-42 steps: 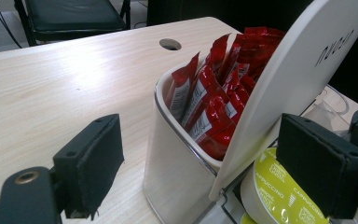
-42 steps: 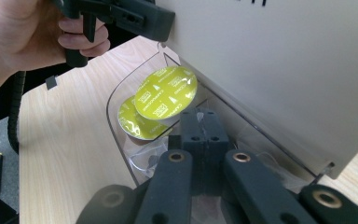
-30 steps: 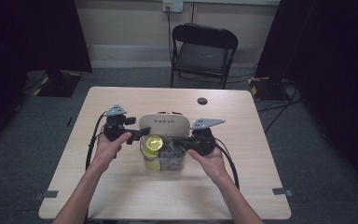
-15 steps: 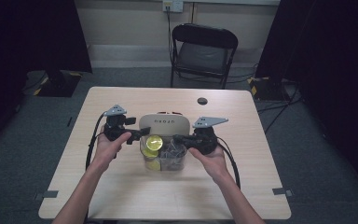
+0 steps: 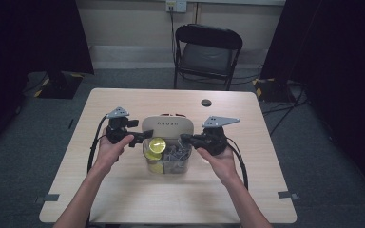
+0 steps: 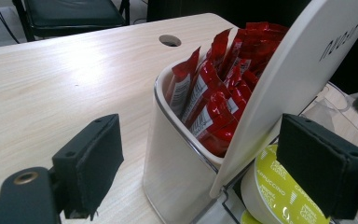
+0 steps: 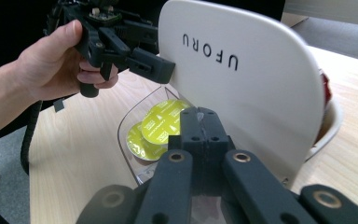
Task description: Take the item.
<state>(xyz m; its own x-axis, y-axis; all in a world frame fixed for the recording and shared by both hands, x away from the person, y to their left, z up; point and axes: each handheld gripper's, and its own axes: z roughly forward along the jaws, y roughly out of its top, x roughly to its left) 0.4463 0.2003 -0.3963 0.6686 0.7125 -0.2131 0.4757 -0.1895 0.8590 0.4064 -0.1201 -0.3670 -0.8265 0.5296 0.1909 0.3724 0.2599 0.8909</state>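
The left tool [image 6: 205, 172] stands wide open around the yellow-green capsule [image 6: 279, 196] in the clear box [image 5: 167, 159] mid-desk (the right tool [image 7: 199, 122], closed, maybe pinches its rim).

My black left hand-held gripper [image 6: 214, 175] frames bright red sachets [image 6: 219, 88] in a cream holder [image 6: 177, 154]. The capsules [image 7: 161, 123] have lime-green lids with white lettering. The bench [image 5: 123, 199] is pale wood-grain.
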